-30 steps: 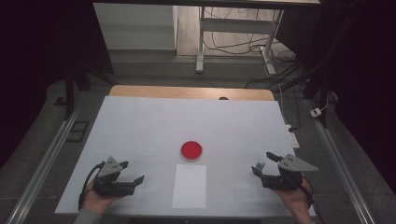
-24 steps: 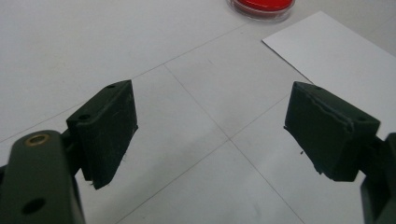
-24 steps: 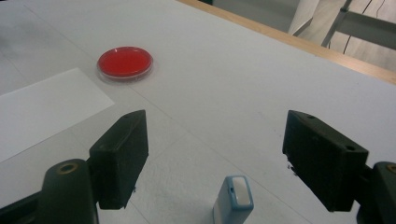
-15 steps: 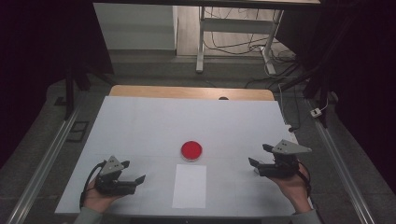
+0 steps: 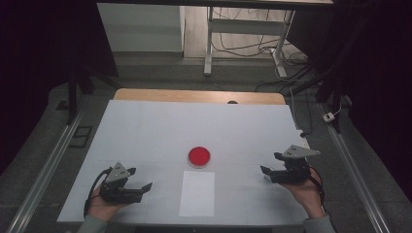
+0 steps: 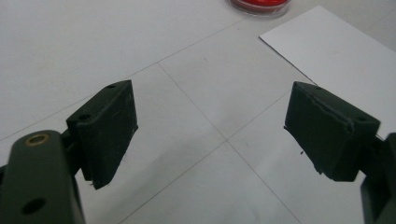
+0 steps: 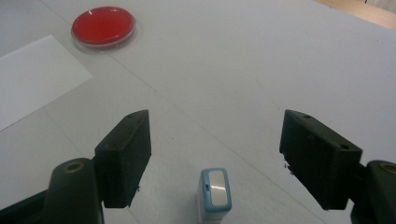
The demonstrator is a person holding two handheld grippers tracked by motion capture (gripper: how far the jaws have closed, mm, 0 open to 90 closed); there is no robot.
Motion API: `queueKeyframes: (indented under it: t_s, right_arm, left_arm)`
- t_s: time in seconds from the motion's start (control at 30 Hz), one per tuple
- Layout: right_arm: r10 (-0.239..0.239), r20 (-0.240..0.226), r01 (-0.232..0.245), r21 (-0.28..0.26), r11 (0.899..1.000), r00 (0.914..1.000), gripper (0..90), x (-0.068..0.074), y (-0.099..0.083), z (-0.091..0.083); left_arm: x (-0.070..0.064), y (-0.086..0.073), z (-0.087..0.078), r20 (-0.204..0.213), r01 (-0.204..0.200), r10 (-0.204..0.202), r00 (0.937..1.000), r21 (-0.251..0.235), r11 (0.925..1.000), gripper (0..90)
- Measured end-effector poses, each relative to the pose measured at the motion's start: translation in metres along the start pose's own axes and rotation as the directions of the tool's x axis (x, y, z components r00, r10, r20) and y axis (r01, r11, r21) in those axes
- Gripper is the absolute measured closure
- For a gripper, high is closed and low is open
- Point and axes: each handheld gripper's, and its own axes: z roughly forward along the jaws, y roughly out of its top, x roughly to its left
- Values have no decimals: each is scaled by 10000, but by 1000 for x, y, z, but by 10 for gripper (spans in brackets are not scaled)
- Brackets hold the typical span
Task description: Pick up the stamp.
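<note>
A round red dish point(image 5: 199, 156) sits mid-table, with a white paper sheet point(image 5: 197, 192) just in front of it. My left gripper point(image 5: 142, 188) rests open near the front left, jaws pointing right toward the sheet. In the left gripper view the open gripper point(image 6: 219, 123) faces bare table, with the dish point(image 6: 259, 4) and sheet point(image 6: 336, 51) beyond. My right gripper point(image 5: 270, 164) is open at the front right, jaws pointing left. In the right gripper view a small light-blue block with a silvery top point(image 7: 215, 193) stands on the table between the wide-apart jaws of the open gripper point(image 7: 217, 149), touching neither.
The white table top point(image 5: 160, 131) has a wooden strip point(image 5: 194, 96) along its far edge. Metal rails point(image 5: 46, 170) run down both sides. A desk frame and cables point(image 5: 243, 43) lie on the floor beyond. In the right gripper view the red dish point(image 7: 103, 25) and sheet point(image 7: 32, 74) lie ahead to the left.
My right gripper has shifted a little forward and to the left, staying open. The left gripper has barely moved.
</note>
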Motion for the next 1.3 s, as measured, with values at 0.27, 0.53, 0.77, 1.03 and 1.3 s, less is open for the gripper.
queueKeyframes:
  t_s: [0.27, 0.53, 0.77, 1.03, 1.3]
  right_arm:
    - [-123, -244, 135, 476, 9988, 9996, 296, -1, -3, 6]
    - [-192, -213, 210, 902, 9957, 9996, 387, -1, -8, 6]
    - [-106, -109, 119, 1287, 9916, 9999, 508, -4, -15, 9]
    - [-174, -222, 204, 1435, 9894, 9996, 645, -3, -17, 11]
    - [-205, -278, 244, 1476, 9888, 9994, 749, -3, -18, 12]
  left_arm:
    - [2, -1, 0, -16, 13, -13, 10000, 25, 10000, 175]
    - [3, -1, -1, -44, 36, -36, 10000, 25, 10000, 175]
    - [3, -2, 1, -35, -17, 17, 10000, 115, 9999, 175]
    - [4, -3, 1, -31, -19, 20, 10000, 155, 9999, 174]
    - [4, -3, 2, -33, -33, 33, 10000, 176, 9998, 175]
